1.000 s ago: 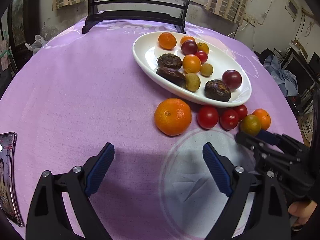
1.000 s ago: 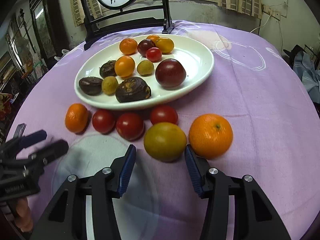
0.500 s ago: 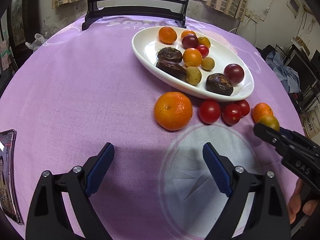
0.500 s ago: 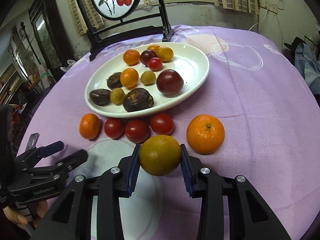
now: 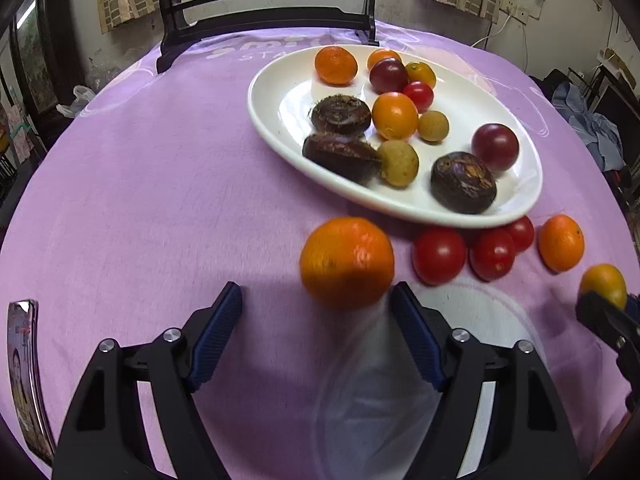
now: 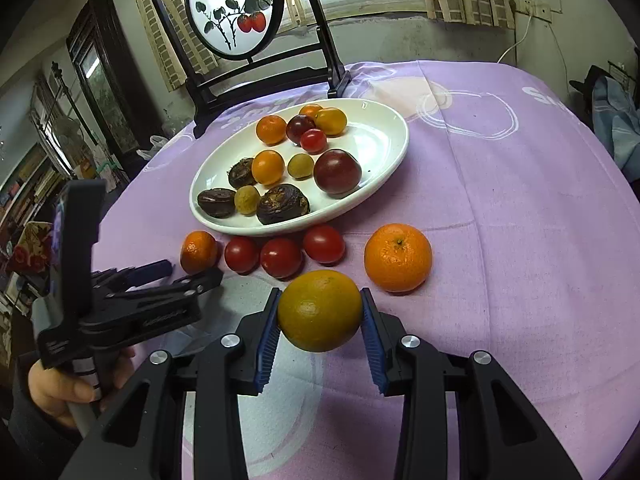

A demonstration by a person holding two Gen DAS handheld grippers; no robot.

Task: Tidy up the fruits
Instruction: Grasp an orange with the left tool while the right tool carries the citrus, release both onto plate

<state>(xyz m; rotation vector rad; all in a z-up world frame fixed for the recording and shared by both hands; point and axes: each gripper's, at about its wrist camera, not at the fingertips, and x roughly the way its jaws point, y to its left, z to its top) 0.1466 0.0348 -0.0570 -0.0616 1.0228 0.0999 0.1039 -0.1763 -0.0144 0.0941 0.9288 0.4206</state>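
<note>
Left jaws closing, bare cloth leftward

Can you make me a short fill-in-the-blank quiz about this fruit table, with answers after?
1. The right hand-held gripper is clamped on a ____-green citrus fruit.
2. The white plate rests on a ____ tablecloth.
3. ____ red tomatoes lie in a row on the cloth beside the plate.

Answers: yellow; purple; three

The purple cloth on the tabletop has pale letters near the far chair, "smil" and "STA" below. The round painted screen shows Chinese writing, too small to read.
</note>
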